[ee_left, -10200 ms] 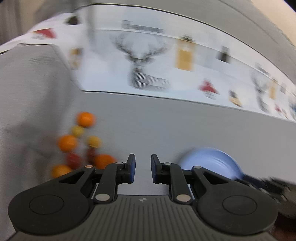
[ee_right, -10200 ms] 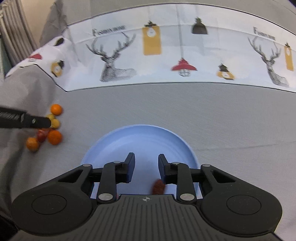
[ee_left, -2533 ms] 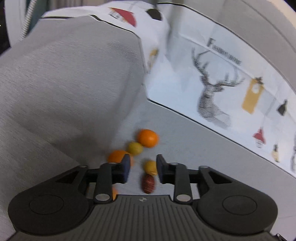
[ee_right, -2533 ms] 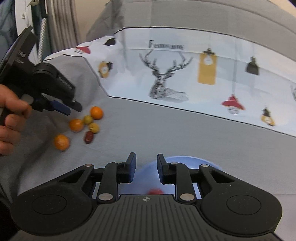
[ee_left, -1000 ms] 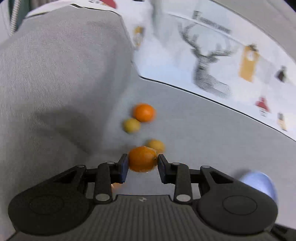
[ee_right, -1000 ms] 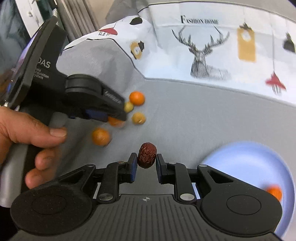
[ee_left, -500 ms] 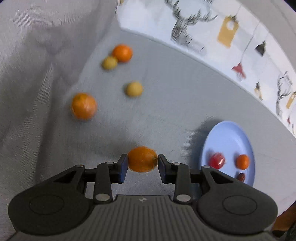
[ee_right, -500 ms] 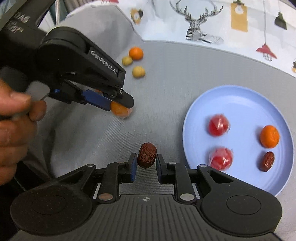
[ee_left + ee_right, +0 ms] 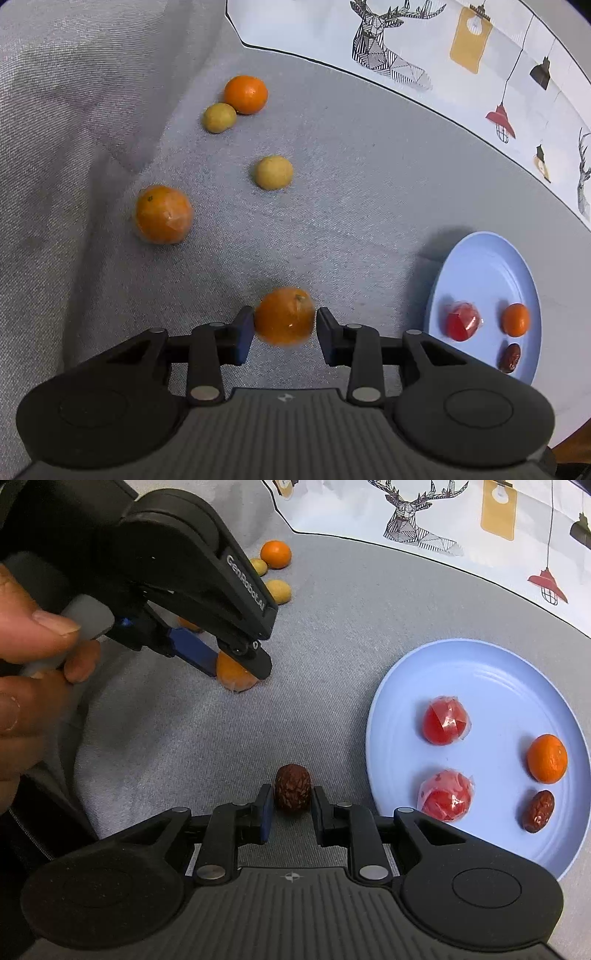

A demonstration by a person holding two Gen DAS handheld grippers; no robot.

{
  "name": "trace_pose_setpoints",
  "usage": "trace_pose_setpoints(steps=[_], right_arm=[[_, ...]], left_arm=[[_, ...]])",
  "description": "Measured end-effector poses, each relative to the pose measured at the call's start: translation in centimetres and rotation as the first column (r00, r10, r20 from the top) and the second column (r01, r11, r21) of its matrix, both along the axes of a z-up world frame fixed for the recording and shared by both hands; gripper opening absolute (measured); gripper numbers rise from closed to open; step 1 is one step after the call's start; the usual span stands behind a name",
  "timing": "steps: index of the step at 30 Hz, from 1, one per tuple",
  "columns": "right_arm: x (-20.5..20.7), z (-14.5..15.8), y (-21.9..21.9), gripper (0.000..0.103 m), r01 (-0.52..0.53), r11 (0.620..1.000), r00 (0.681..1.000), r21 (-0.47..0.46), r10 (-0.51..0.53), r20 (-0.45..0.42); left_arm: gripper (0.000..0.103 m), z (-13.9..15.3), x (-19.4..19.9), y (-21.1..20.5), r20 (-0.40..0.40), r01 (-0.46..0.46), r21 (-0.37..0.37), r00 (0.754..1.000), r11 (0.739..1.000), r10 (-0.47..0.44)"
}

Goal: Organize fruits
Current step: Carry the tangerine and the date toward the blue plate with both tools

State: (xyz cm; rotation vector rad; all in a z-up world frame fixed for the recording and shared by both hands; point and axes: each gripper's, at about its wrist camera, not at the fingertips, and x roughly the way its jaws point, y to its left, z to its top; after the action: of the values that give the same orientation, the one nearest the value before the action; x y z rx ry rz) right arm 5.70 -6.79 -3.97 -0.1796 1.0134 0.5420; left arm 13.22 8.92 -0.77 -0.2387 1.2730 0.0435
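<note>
Left gripper clamps a round, dimpled orange, jaws part open to its width, over grey woven cloth. Right gripper, jaws narrow, pinches a wrinkled brown date. Smooth blue plate sits at 3 o'clock of the date, holding two film-wrapped red fruits.

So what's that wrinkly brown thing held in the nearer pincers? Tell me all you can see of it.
The date is a small oval fruit, dark reddish brown, with a dry, wrinkled, slightly shiny skin. It stands roughly upright, pinched at its sides by the right gripper, above the grey cloth and left of the blue plate, apart from it. A similar date already lies on that plate. Its underside is hidden.
</note>
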Motion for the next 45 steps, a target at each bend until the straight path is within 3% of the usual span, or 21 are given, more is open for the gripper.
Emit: trace_pose_setpoints(steps=[9, 18, 45], right_arm=[[-0.8, 1.3, -0.4, 0.022, 0.001, 1.000, 0.999, 0.028, -0.002, 0.043], [-1.3, 1.2, -0.9, 0.022, 0.009, 1.000, 0.999, 0.021, -0.010, 0.040], [-2.0, 5.6, -3.6, 0.022, 0.095, 0.982, 0.964, 0.163, -0.131, 0.230]], left_arm=[[0.038, 0.3, 0.3, -0.9, 0.023, 0.026, 0.048, 0.999, 0.999, -0.027], [0.038, 0.5, 0.6, -1.1, 0.028, 0.024, 0.023, 0.999, 0.999, -0.024], [0.038, 2.4, 0.6, -1.3, 0.151, 0.008, -0.015, 0.989, 1.000, -0.005]])
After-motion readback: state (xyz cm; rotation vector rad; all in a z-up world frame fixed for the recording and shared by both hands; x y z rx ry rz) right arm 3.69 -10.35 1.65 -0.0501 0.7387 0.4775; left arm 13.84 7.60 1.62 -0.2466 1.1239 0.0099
